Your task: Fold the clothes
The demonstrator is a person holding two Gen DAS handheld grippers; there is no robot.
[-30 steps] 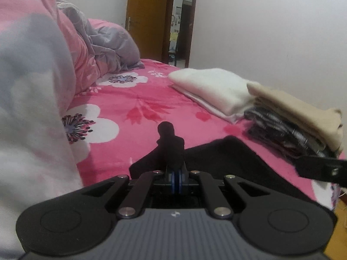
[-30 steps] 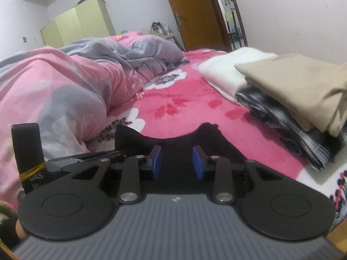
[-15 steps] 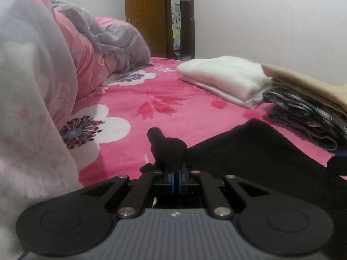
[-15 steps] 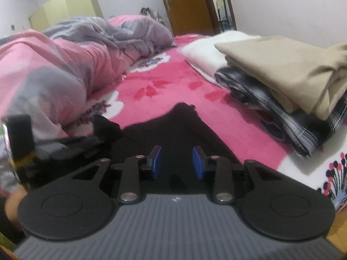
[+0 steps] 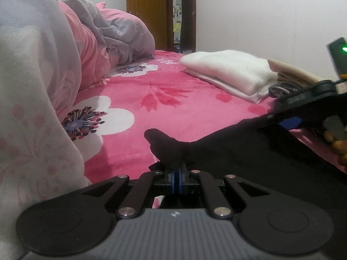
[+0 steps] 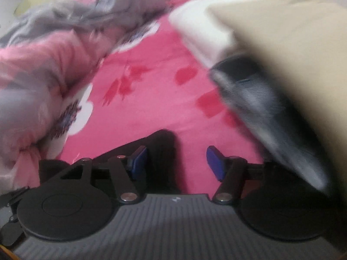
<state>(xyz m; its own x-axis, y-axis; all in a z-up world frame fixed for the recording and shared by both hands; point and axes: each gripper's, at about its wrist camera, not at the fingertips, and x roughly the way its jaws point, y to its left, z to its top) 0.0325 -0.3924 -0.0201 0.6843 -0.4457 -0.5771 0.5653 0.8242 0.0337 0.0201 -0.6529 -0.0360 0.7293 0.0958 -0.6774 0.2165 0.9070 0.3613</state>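
Pink floral bed: our left gripper pinches the black garment; right gripper, jaws just spread, empty, needs the corner at twelve o'clock.

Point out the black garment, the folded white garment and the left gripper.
black garment [image 5: 249, 158], left wrist view, flat middle
folded white garment [image 5: 229, 71], left wrist view, top face
left gripper [image 5: 178, 173], left wrist view, closed fingertips

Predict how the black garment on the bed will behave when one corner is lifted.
The black garment is probably floppy: its pinched corner bunches above the shut left tool. The rest would likely trail over the pink bedsheet and sag. It looks thin, so probably light.
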